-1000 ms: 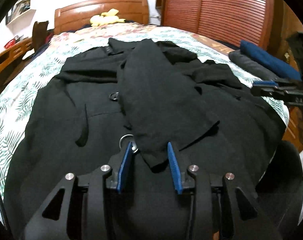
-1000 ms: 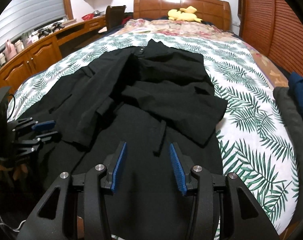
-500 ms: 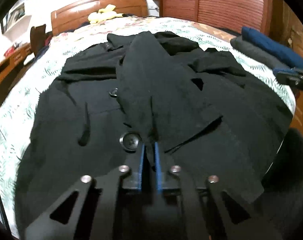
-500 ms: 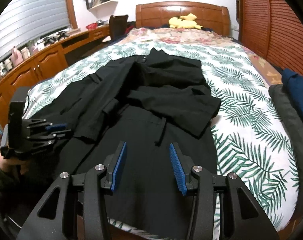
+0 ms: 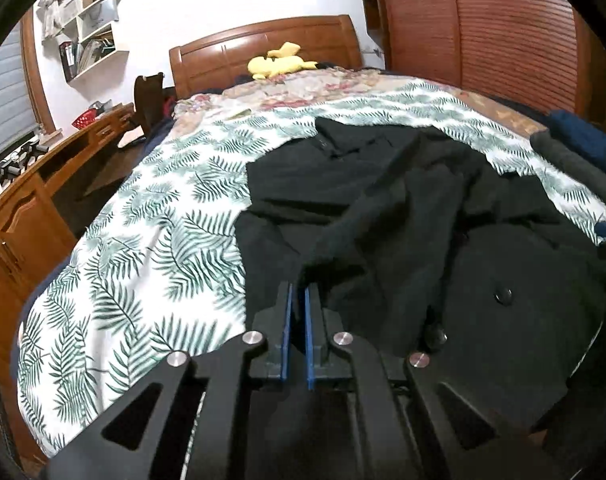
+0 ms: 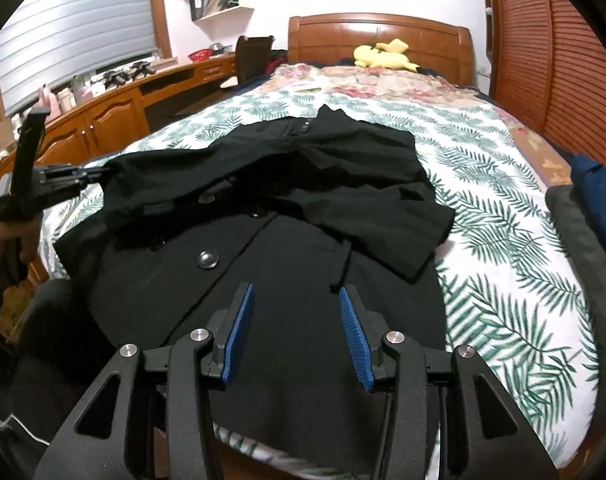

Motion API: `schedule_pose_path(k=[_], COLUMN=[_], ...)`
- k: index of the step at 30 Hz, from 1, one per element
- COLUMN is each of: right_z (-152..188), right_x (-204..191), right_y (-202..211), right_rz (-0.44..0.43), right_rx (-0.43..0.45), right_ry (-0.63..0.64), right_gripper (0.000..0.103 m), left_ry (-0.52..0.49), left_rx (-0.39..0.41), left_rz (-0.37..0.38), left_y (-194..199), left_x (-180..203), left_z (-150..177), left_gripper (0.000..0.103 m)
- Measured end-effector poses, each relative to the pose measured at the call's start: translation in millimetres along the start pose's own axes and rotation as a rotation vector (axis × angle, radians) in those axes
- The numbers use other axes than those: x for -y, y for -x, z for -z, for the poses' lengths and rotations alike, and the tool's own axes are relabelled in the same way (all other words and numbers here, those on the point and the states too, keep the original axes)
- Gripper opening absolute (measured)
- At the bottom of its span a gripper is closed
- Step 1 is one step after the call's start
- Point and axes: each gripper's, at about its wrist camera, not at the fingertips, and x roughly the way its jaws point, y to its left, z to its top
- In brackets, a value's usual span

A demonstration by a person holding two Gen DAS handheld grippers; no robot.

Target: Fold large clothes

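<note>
A large black coat [image 6: 303, 216] with round buttons lies spread on the bed's leaf-print sheet [image 6: 503, 208]. My left gripper [image 5: 298, 292] is shut on the cuff end of the coat's sleeve [image 5: 383, 220] and holds it lifted out to the left, over the sheet. It also shows in the right wrist view [image 6: 91, 174], with the sleeve [image 6: 191, 160] stretched from it. My right gripper [image 6: 297, 308] is open and empty, above the coat's lower front.
Folded grey and blue clothes [image 6: 591, 208] lie at the bed's right edge. A wooden headboard [image 6: 379, 40] with a yellow plush toy [image 6: 383, 56] is at the far end. A wooden desk and cabinets [image 6: 111, 120] run along the left. A slatted wardrobe [image 5: 483, 32] stands on the right.
My left gripper closed on the sleeve end, then lifted and pulled it out to the left, off the coat's front. My right gripper stayed open over the hem.
</note>
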Motion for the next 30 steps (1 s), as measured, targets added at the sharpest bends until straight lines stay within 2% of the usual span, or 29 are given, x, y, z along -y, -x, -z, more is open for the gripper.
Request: schedule_pose_path(k=[4,9,12,21,30], right_z=[-3.9,-15.8,-27.5,-60.6,-75.8], right_x=[-2.4,-15.2,-24.6,-88.3,-156.0], right_y=[-16.0,-42.2,-62.0,-120.4,-147.5], right_rz=[-0.013,-0.042,-0.063,-0.148,-0.230], right_rx=[0.004,0.006,-0.006,-0.041,-0.049], right_ry=[-0.005,-0.015,-0.006,0.054,0.099], right_gripper=[0.044,0.044,0.044,0.044,0.044], left_ry=[0.048,0.070,0.110,0.105,0.134], left_rx=[0.003,0.012,0.017,0.039,0.037], left_rz=[0.039,0.074,0.123,0.088,0.082], left_y=[0.1,2.7,8.4,25.2,34.2], left_x=[-13.1,-18.0,-25.4,-38.3,-51.8], left_z=[2.9,16.2,25.6,55.3,76.2], left_gripper=[0.008,0.020,0.023,0.032,0.034])
